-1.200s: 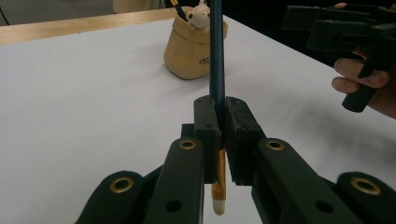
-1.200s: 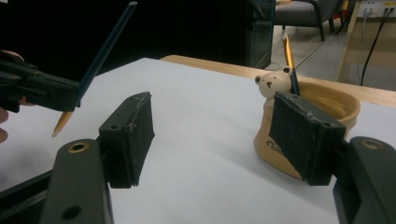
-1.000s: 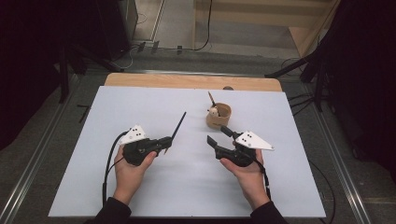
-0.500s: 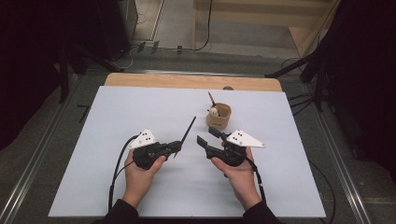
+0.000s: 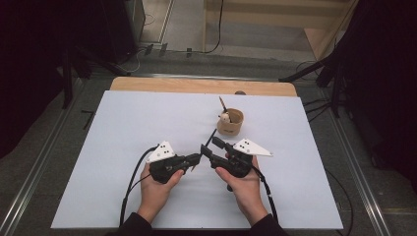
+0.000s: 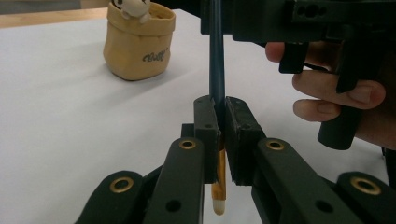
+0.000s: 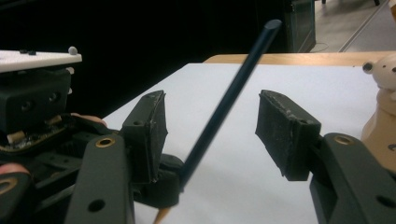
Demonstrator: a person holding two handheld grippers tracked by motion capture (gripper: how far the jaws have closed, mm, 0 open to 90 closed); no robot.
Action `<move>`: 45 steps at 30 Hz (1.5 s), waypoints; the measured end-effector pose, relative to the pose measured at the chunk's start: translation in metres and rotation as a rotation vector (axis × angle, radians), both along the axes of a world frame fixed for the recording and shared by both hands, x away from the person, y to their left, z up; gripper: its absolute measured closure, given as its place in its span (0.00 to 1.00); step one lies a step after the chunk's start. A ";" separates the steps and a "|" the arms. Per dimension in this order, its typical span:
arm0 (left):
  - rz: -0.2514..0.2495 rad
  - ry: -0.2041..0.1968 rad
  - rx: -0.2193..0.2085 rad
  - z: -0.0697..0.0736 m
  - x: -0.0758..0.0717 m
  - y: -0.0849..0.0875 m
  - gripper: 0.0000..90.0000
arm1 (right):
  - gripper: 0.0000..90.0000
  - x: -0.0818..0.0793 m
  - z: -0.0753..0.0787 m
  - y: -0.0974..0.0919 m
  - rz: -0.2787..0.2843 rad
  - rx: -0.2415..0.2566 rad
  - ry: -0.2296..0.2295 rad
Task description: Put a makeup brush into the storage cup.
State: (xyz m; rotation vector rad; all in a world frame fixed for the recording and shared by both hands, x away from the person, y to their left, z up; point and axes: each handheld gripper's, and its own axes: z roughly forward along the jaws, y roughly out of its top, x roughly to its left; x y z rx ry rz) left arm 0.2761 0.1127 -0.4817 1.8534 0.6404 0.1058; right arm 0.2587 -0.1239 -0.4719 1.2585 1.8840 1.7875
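I had the left gripper with its jaws pinching a dark blue pencil near its sharpened end, and the wooden tip pointed down below the jaws in the left gripper view. The pencil rose slanted from there toward the far side of the counter, with its blunt end up. My right gripper was just beside the left one, almost tip to tip near the middle of the counter. Its jaws were spread, and they had just been closing; in the right gripper view the pencil stood between the two pads, but they did not touch it. Both hands held the grippers low over the white sheet. A small tan pouch-shaped holder stood behind the grippers, a little apart from the pencil's blunt end. A small cream bear figure and a thin brown stick were in it. Some lettering was on the holder, but I could not read it well.
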 end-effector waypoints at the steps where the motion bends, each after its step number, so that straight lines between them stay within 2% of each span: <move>1: -0.003 -0.003 0.010 -0.001 -0.001 -0.001 0.94 | 0.50 0.000 0.000 0.000 -0.006 0.003 0.005; 6: 0.002 -0.007 0.012 -0.003 -0.003 -0.002 0.94 | 0.58 -0.001 0.000 0.001 0.004 0.031 0.038; 15: -0.005 -0.014 0.017 -0.004 -0.006 -0.007 0.94 | 0.66 0.001 -0.006 -0.002 0.014 0.110 0.103; 18: -0.005 -0.013 0.017 -0.004 -0.006 -0.008 0.94 | 0.69 0.002 -0.006 -0.003 0.009 0.113 0.102; 20: -0.006 -0.016 0.014 -0.004 -0.007 -0.008 0.94 | 0.71 0.001 -0.007 -0.004 0.007 0.118 0.120; 25: -0.003 -0.026 0.020 -0.005 -0.007 -0.009 0.94 | 0.84 0.002 -0.009 -0.006 0.018 0.146 0.133; 27: -0.001 -0.034 0.018 -0.005 -0.007 -0.009 0.94 | 0.93 0.002 -0.009 -0.007 0.027 0.167 0.135; 29: 0.002 -0.047 0.016 -0.006 -0.008 -0.010 0.93 | 0.95 0.001 -0.009 -0.009 0.034 0.188 0.148; 32: 0.008 -0.036 0.005 -0.007 -0.007 -0.010 0.92 | 0.95 0.001 -0.008 -0.010 0.036 0.173 0.133; 35: 0.008 -0.020 0.001 -0.008 -0.006 -0.011 0.84 | 0.95 0.001 -0.007 -0.010 0.034 0.158 0.113; 39: 0.009 -0.009 0.006 -0.010 -0.004 -0.012 0.79 | 0.95 -0.001 -0.003 -0.008 0.029 0.111 0.086; 45: 0.010 0.002 0.025 -0.011 -0.004 -0.016 0.78 | 0.95 -0.003 -0.001 -0.008 0.017 0.064 0.058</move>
